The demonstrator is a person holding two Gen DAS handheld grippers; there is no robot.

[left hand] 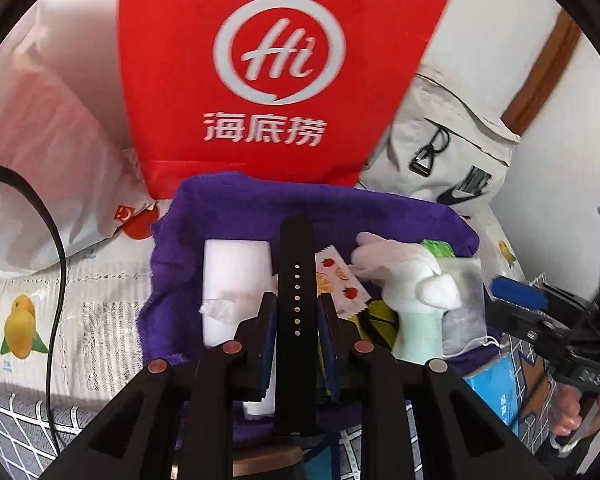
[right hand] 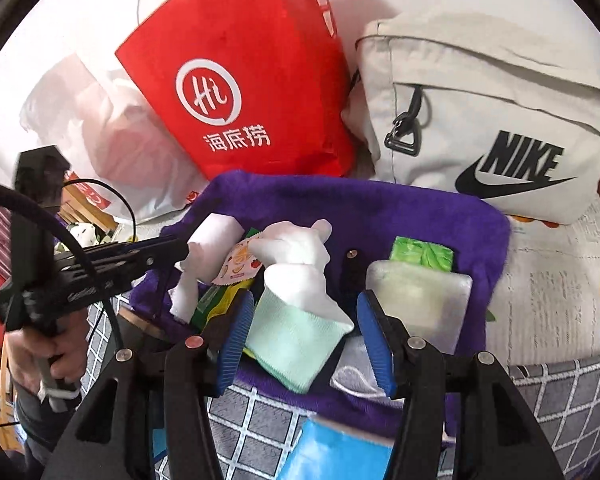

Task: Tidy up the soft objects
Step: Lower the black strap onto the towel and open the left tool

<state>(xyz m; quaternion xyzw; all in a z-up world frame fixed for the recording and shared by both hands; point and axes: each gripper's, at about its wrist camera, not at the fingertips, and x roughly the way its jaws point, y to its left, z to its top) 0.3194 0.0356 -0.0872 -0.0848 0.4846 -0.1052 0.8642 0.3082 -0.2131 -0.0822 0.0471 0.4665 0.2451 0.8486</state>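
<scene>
A matte black perforated strap [left hand: 296,300], long and flat with a row of small holes, stands upright between the ribbed blue pads of the left gripper [left hand: 296,312], which is clamped on it above the purple towel [left hand: 340,208]. That towel is plush and fuzzy, lining a box-like tray, and soft things lie piled on it: a white knitted glove [right hand: 296,248] with a pale mint ribbed cuff, a smooth white foam block [left hand: 236,280], a crinkly fruit-printed sachet [left hand: 336,276], a glossy green packet [right hand: 422,254] and a translucent mesh pouch [right hand: 420,300]. The right gripper [right hand: 306,336] hangs over the glove's cuff with its jaws spread wide, holding nothing. Behind the towel stands a stiff red paper bag [right hand: 240,80] with a round white logo, just beside a cream canvas bag [right hand: 488,120] with a black metal clip and a Nike mark. A thin white plastic bag [left hand: 48,140] slumps to the left.
</scene>
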